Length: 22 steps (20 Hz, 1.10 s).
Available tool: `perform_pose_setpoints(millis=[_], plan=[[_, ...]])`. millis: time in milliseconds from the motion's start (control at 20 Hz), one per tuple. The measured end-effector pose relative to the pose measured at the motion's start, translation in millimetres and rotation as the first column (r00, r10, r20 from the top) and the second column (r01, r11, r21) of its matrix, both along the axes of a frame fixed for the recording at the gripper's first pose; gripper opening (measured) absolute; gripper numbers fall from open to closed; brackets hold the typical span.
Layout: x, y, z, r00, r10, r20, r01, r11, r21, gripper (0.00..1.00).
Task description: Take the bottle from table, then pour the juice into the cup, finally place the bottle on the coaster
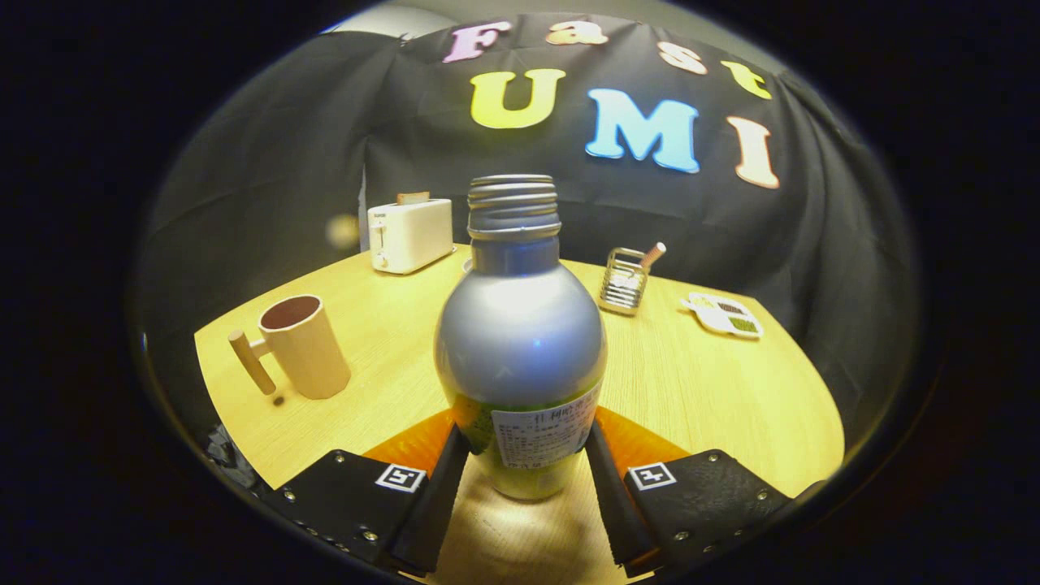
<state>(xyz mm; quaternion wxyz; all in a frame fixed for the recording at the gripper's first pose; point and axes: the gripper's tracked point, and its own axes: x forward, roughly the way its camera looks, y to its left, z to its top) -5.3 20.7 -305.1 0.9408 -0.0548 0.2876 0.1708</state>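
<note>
My gripper (524,467) has one finger on each side of the lower body of the bottle (520,341). Both fingers lie against the labelled band near its base, so I judge the grip as closed on the bottle. Whether the base rests on the table (715,390) or is just clear of it cannot be determined from this angle.

The bottle stands upright between the fingers, centred in the gap. Its neck is open, with bare thread and no cap, so holding it vertical keeps the juice in. A low grip on the body leaves the neck free and lets the whole bottle swing over for the pour.

The cup (302,345) stands beyond my left finger, well apart from the bottle, with its mouth up and its handle turned away from the bottle. The orange surface (414,443) under the bottle, behind both fingers, may be the coaster; this is a judgement only.

Further out on the table are a toaster (410,234) at the far edge, a wire holder (624,280) with a utensil in it, and a small flat dish (723,314) beyond my right finger.

Step in hand: bottle secured, pour not yet begun.
</note>
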Motion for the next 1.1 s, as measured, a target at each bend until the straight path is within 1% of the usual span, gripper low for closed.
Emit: perform_pose_setpoints(millis=[300,550,800,1000,1100], plan=[[8.9,22.1,23.9,0.995,0.092,0.032,-0.088,0.99,-0.107,0.76],[12.7,34.9,33.5,0.985,0.171,0.029,-0.16,0.96,-0.229,0.76],[13.5,46.0,40.3,0.973,0.231,0.023,-0.209,0.915,-0.344,0.76],[12.5,55.6,45.2,0.955,0.296,0.004,-0.262,0.852,-0.454,0.76],[11.5,61.1,46.4,0.947,0.32,-0.012,-0.285,0.826,-0.486,0.76]])
